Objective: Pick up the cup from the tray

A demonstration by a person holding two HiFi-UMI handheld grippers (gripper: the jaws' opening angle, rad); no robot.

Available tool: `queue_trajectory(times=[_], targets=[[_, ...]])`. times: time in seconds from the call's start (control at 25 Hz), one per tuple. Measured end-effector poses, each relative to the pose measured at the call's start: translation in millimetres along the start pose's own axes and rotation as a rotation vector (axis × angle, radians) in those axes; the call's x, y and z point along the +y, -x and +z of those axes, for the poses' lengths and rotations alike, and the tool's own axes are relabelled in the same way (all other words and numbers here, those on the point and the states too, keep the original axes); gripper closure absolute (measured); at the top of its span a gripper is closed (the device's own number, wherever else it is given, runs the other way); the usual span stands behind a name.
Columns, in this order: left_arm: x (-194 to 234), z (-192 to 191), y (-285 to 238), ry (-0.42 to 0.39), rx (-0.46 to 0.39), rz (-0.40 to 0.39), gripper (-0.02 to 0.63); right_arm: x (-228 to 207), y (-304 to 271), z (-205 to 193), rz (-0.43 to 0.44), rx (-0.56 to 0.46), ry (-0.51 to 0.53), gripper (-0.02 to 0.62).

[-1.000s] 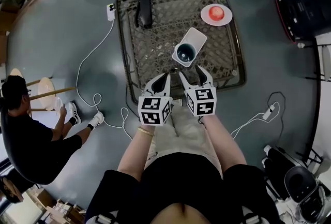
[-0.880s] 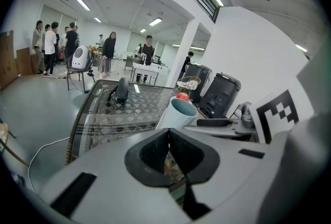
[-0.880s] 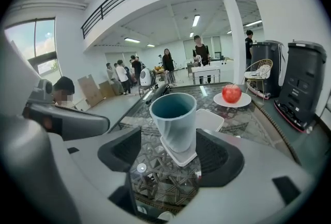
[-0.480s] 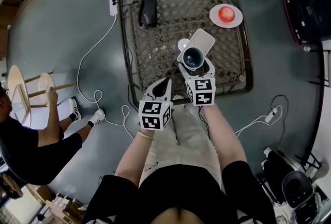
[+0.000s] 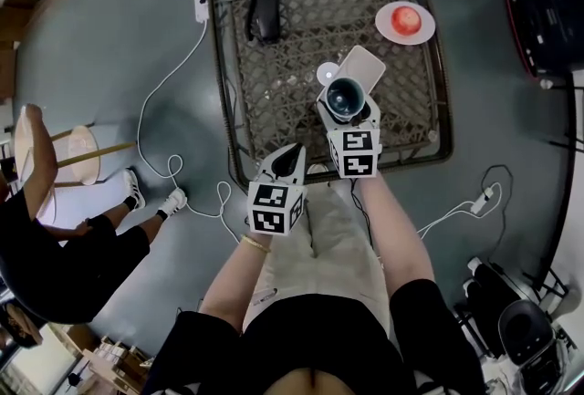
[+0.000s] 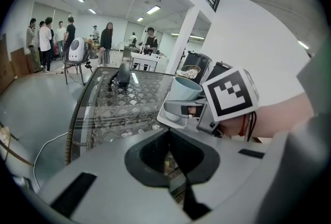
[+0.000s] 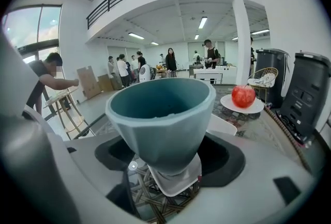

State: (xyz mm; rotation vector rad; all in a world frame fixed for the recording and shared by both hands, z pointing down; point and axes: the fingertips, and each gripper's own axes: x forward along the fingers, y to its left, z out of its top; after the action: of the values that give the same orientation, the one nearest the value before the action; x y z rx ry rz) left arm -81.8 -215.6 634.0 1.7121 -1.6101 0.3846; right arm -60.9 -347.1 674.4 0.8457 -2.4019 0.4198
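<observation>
At the far left a seated person (image 5: 55,247) in dark clothes reached toward a round wooden stool (image 5: 80,153), and a white cable (image 5: 169,92) trailed over the grey floor toward the glass-topped wicker table (image 5: 274,83). A black oblong device (image 5: 265,8) lay near the table's far left corner.

The left gripper (image 5: 293,151) hovered at the table's near edge, beside the right one. In the left gripper view its two jaws met along a single line with nothing between them, so it was closed and empty.

Just right of it, the teal cup (image 7: 160,109) stood upright on the near end of the white tray (image 5: 365,65), which lay tilted across the middle of the table. A small white round object (image 5: 326,72) lay just beside the tray's left edge.

The right gripper (image 5: 348,105) reached in from the near side with its jaws spread wide, one on each side of the cup's lower body. In the right gripper view the cup filled the gap between the jaws, its base resting on the tray, and I saw no pad pressing on it.

Farther right, near the table's far right corner, a red apple (image 5: 407,18) sat on a white plate (image 5: 389,28), well apart from the tray.
</observation>
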Motion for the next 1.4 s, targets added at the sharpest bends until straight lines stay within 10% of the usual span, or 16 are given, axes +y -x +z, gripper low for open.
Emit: queue_trajectory(times=[1.4], targets=[[-36, 64, 40, -0.082, -0.13, -0.023, 0.597, 17, 147, 39, -0.045, -0.075, -0.123, 0.236]])
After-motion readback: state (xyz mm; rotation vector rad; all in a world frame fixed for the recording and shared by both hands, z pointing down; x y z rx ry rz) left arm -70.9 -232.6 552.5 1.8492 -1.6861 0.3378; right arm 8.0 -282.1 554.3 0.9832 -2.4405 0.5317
